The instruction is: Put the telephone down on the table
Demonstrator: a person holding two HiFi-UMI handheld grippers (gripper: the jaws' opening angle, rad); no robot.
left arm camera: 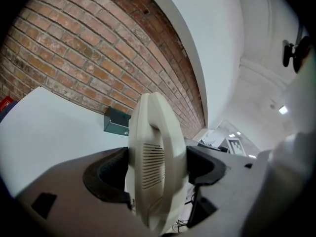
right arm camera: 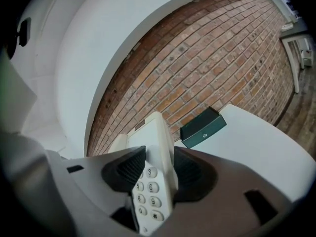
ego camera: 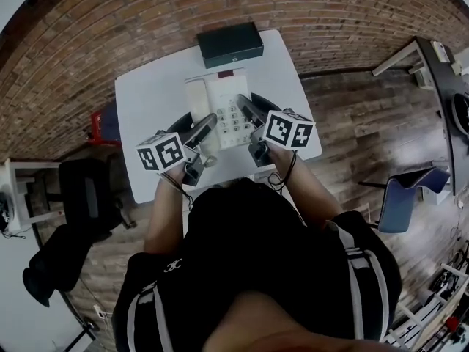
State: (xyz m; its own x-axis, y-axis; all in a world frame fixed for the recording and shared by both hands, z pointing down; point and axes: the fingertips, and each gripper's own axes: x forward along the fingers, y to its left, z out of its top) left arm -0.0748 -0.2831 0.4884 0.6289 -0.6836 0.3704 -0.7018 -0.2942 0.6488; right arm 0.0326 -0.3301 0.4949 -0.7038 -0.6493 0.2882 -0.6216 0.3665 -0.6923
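Gripping the telephone (ego camera: pixel 222 112) from both sides, the left gripper (left arm camera: pixel 156 166) has its jaws clamped on the handset (left arm camera: pixel 154 147) at 9 o'clock, and the right gripper (right arm camera: pixel 157 171) is clamped on the keypad (right arm camera: pixel 148 191) edge at 3 o'clock (a two-sided hold likely keeps the body level). The telephone is over the middle of the white counter (ego camera: pixel 150 101); whether it touches, I cannot tell. Beyond, at 12 o'clock, lies a dark box (ego camera: pixel 229 44).

The telephone (right arm camera: pixel 155 181) between the jaws is cream with pale grey keys bearing dark numerals. The jaws' pads (right arm camera: pixel 126 169) are black. Beyond the jaws, the desk (right arm camera: pixel 256 132) is white, the box (right arm camera: pixel 202 126) dark green, the wall (right arm camera: pixel 207 68) red-brown brick with pale mortar lines
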